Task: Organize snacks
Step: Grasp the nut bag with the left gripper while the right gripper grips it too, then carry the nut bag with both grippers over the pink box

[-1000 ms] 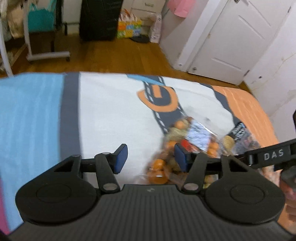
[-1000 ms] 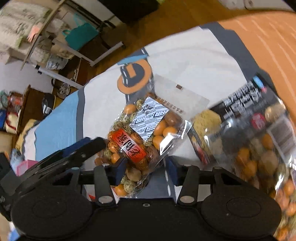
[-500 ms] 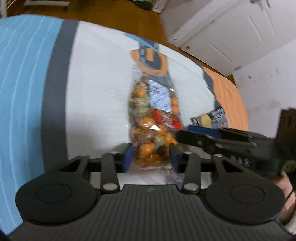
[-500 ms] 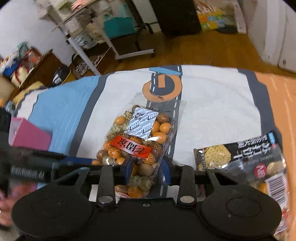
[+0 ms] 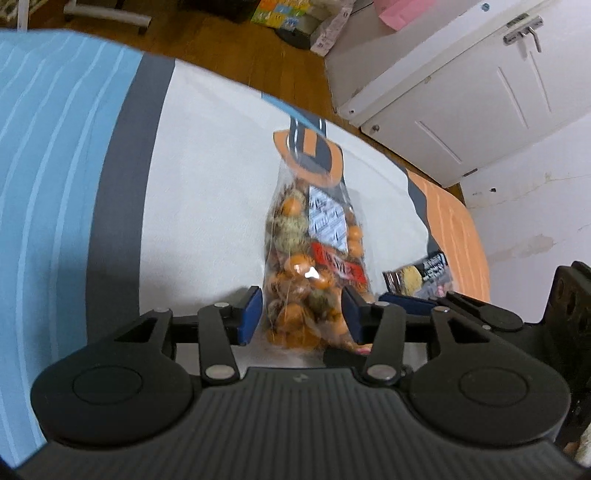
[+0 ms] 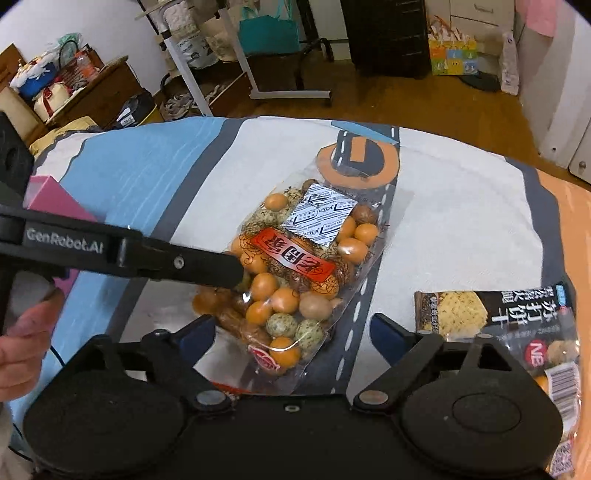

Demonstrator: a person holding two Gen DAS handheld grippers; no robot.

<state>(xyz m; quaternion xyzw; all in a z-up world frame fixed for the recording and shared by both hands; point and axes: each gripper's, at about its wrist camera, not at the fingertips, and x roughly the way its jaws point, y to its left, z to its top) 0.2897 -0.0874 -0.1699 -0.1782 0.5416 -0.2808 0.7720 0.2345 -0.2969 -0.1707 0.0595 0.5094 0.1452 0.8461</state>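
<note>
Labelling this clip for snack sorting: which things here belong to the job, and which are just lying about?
Job:
- clear bag of mixed nuts
- dark cracker packet
- left gripper
- right gripper

Lying about:
- pink box
- teal bag

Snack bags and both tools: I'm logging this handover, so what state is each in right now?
Clear bag of mixed nuts: sealed, lying flat on the bed cover.
Dark cracker bag: sealed, lying beside it, untouched.
Left tool: straddles the nut bag's near end, opening.
Right tool: wide apart around the nut bag's end, opening, pads clear of it.
White door: shut.
</note>
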